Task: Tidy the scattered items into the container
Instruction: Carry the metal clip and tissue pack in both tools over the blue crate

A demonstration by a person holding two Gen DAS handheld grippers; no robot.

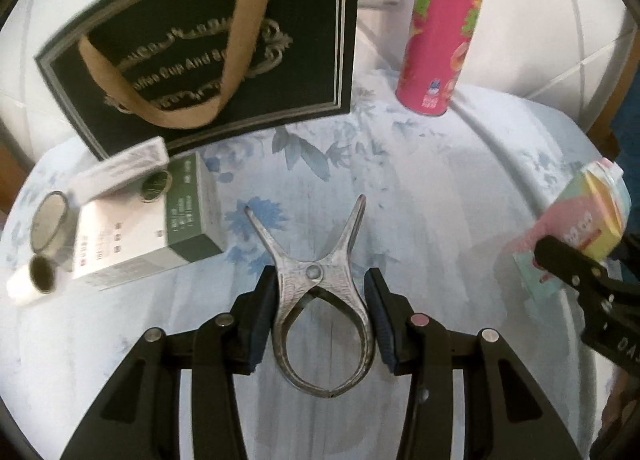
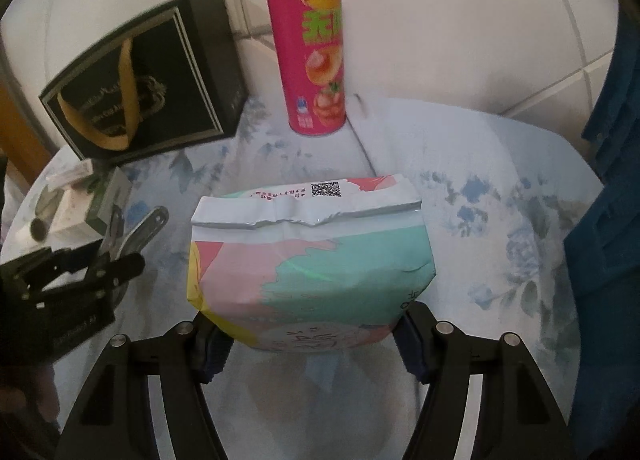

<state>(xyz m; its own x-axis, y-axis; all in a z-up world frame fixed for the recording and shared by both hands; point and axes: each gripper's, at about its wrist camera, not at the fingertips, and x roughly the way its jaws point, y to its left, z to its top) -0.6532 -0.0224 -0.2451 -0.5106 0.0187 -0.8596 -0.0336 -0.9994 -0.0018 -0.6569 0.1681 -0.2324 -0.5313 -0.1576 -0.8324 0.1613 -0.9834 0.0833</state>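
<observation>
My left gripper [image 1: 320, 308] is shut on a large metal clip [image 1: 320, 292], its pads against the clip's two handles, above the floral cloth. My right gripper [image 2: 308, 336] is shut on a pastel pink-and-mint packet [image 2: 312, 260] and holds it off the table; the packet also shows in the left wrist view [image 1: 580, 220]. A black gift bag [image 1: 208, 56] with a tan ribbon handle stands at the back left, also seen in the right wrist view [image 2: 140, 80]. A pink crisps tube [image 1: 440, 28] stands upright at the back, also in the right wrist view [image 2: 316, 52].
At the left lie a white-and-green box [image 1: 148, 228], a small white carton [image 1: 120, 172] on it, a tape roll [image 1: 50, 224] and a small white roll [image 1: 30, 278]. A white tiled wall [image 2: 440, 20] stands behind. Blue fabric [image 2: 612, 180] hangs at the right.
</observation>
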